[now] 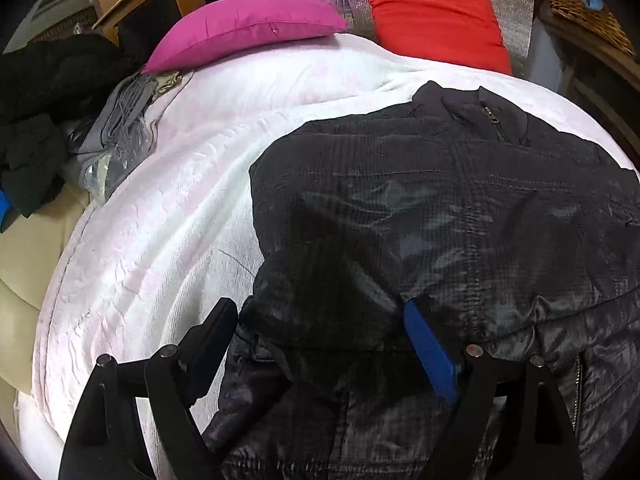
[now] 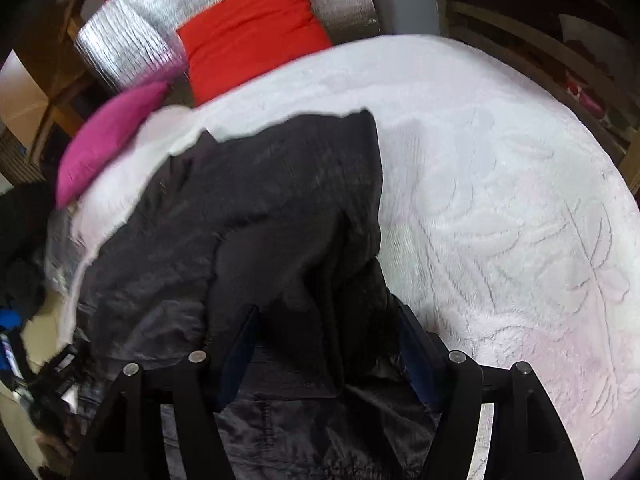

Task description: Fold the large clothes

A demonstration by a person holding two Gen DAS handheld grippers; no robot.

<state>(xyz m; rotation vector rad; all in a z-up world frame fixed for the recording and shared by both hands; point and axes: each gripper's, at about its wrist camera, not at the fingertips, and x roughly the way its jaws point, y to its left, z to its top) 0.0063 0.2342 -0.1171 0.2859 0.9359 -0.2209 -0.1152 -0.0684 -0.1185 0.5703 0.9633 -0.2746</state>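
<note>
While the black jacket (image 1: 440, 208) lies spread on the white blanket (image 1: 160, 220) with its collar and zip at the far end, both grippers stand over its near hem, so the step in hand looks like the gap between two folds. The left gripper (image 1: 316, 340) is released, its jaws wide apart astride the jacket's near left edge, one finger over blanket and the blue-padded one over cloth, pinching nothing. The right gripper (image 2: 328, 344) is also let go: its jaws straddle a raised ridge of fabric that runs away from it, and the pads do not seem to press on it, though that view is smeared and I would not swear to it. A sleeve or side panel appears already laid over the body ahead of the right gripper. The next move, I judge, calls for each gripper to take a fresh bite on the near hem or a side edge and carry it toward the collar, lifting evenly so the slippery shell does not slide. Beyond the jacket, a pink cushion (image 1: 244, 28) and a red cushion (image 1: 436, 16) sit far ahead; a heap of dark and grey clothes (image 1: 80, 120) lies far to the left. Nothing crowds the fold path, and there is bare blanket to the right.
</note>
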